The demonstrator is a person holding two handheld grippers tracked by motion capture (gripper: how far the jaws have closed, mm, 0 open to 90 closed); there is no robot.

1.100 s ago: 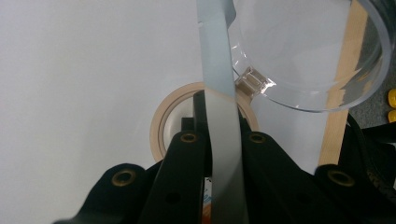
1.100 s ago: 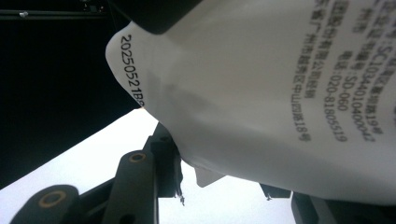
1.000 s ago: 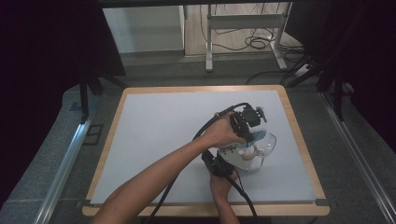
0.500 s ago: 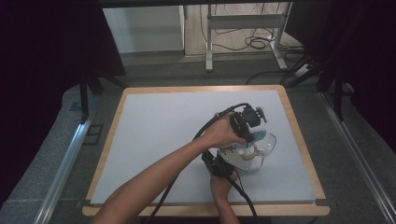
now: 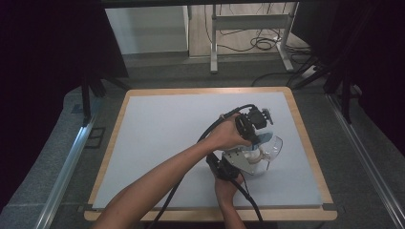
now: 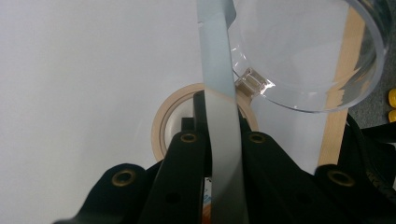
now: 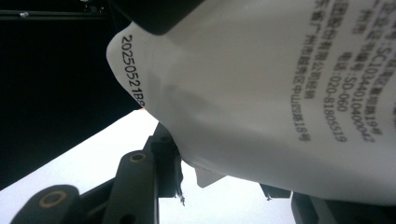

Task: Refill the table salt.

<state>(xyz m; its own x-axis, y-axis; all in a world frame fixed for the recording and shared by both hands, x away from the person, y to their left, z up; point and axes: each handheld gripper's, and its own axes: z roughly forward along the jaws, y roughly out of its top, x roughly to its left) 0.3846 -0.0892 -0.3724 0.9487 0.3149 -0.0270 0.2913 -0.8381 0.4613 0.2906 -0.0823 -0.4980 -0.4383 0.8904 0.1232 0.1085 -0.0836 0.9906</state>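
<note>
Pale grey, with a wooden rim, the bench [image 5: 157,138] carries all the work in the lower right of the high view. At its centre is a white plastic pouch with black printed text [image 7: 280,84], which the right gripper [image 5: 229,167] clamps by its lower edge, probably to keep it steady. In the right gripper view the pouch hangs across the upper right, above the jaws. Over it, the left gripper [image 5: 255,125] is closed on a flat pale blue-grey strip [image 6: 219,107]; its jaws pinch the strip, which runs up the middle of the left gripper view, seemingly pulled taut. Just behind lies a round clear plastic bowl [image 6: 317,51], at upper right of that view, likely placed to receive the contents. A beige tape roll [image 6: 161,126] rests flat beneath the jaws.
</note>
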